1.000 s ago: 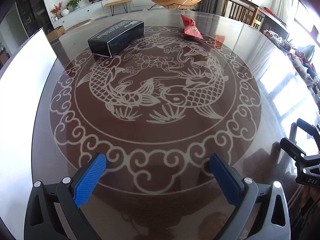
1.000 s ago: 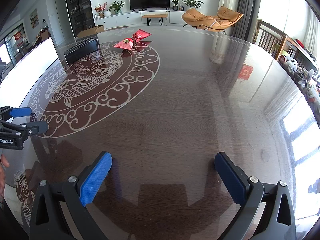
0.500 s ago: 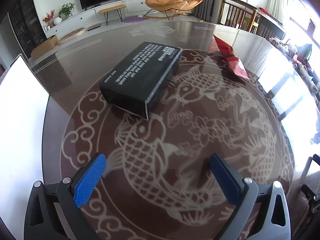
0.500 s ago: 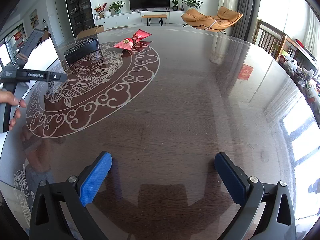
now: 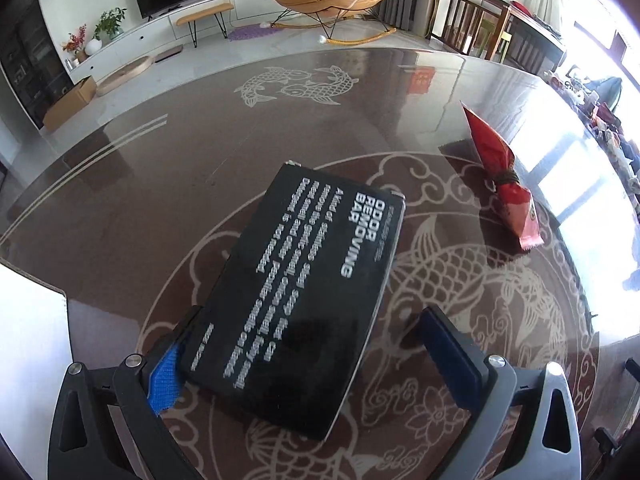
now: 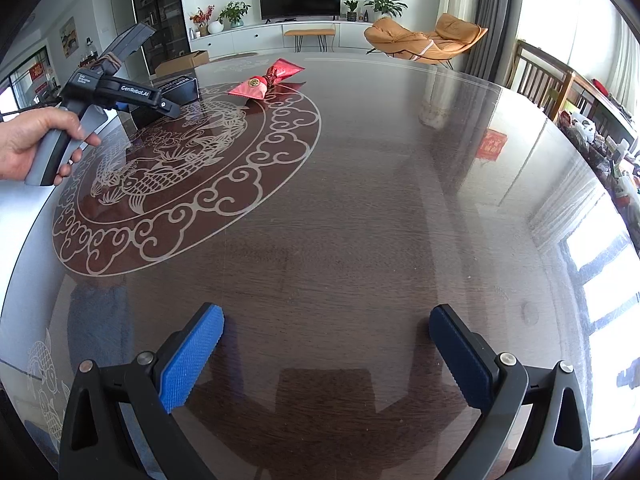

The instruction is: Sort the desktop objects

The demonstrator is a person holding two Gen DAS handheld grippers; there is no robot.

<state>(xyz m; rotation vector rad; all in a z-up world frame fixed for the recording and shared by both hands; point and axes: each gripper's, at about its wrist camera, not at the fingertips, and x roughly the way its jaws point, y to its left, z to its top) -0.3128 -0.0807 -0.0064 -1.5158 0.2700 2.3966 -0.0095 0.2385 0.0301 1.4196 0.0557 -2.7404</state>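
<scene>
A black box (image 5: 304, 296) printed "ODOR REMOVING BAR" lies flat on the round glass table (image 5: 160, 184). My left gripper (image 5: 312, 356) is open with the box's near end between its fingers; the left pad (image 5: 164, 376) is against the box, the right pad (image 5: 448, 344) stands apart. A red tied pouch (image 5: 504, 184) lies to the box's right. In the right wrist view my right gripper (image 6: 324, 356) is open and empty over bare table, with the left gripper (image 6: 120, 92), the box (image 6: 180, 88) and the pouch (image 6: 268, 80) far off at upper left.
A white panel (image 5: 32, 344) lies at the table's left edge. The table carries a koi pattern (image 6: 176, 160). Wooden chairs (image 5: 480, 28) stand at the far right rim, with clutter (image 6: 608, 148) beyond the right edge.
My left gripper moved forward across the table until the black box came between its open fingers. My right gripper stayed still.
</scene>
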